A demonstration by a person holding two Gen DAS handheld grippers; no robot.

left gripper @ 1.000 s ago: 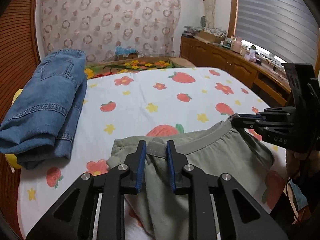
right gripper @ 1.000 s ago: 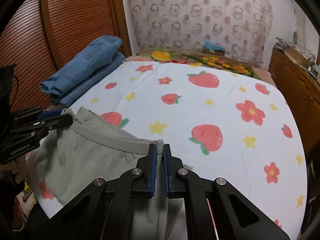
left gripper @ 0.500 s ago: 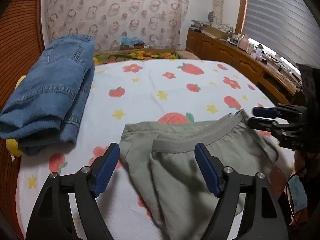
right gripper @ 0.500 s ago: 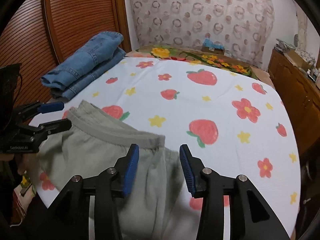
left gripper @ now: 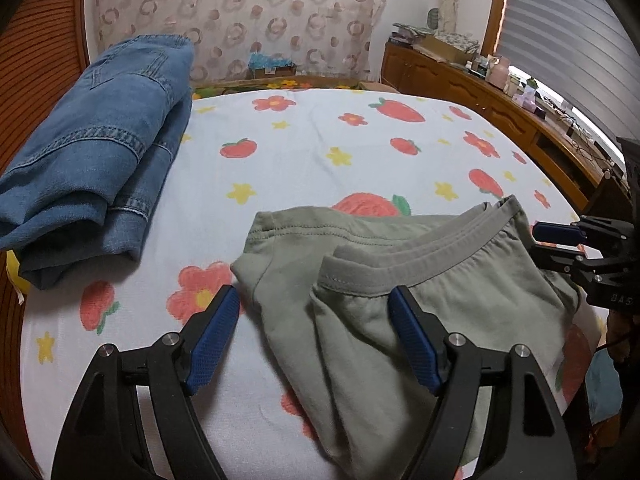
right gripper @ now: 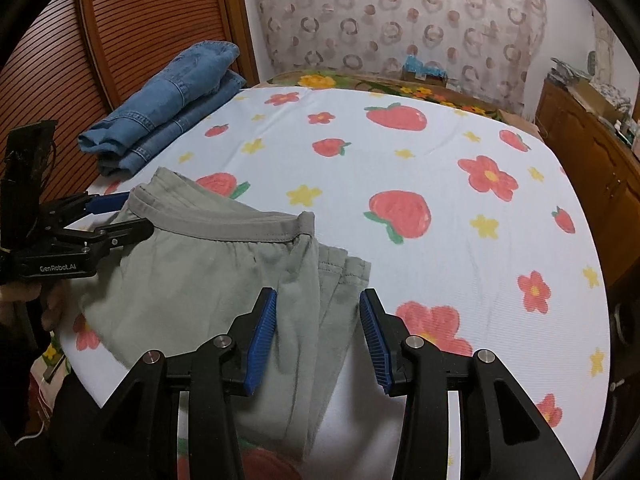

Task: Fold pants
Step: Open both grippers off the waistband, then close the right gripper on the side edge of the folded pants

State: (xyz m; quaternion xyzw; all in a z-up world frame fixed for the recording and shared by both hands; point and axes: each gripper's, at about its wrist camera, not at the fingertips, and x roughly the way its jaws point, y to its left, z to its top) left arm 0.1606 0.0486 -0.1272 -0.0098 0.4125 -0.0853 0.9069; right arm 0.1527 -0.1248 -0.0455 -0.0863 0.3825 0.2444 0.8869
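Note:
The grey-green pants [left gripper: 400, 304] lie folded on the strawberry-print sheet [left gripper: 320, 152], waistband toward the far side; they also show in the right wrist view [right gripper: 208, 280]. My left gripper [left gripper: 316, 332] is open and empty, just above the near left part of the pants. My right gripper [right gripper: 316, 328] is open and empty over the pants' right edge. Each gripper shows in the other's view: the right one [left gripper: 560, 240] at the waistband's right end, the left one [right gripper: 116, 216] at its left end.
Folded blue jeans [left gripper: 92, 152] lie at the bed's left edge, also in the right wrist view [right gripper: 168, 104]. A wooden slatted door [right gripper: 140, 40] stands on the left, a wooden cabinet [left gripper: 480, 96] with clutter along the right.
Both grippers were shut on the pants' waistband a second ago. They have opened, let go and drawn back; the pants now lie flat on the sheet.

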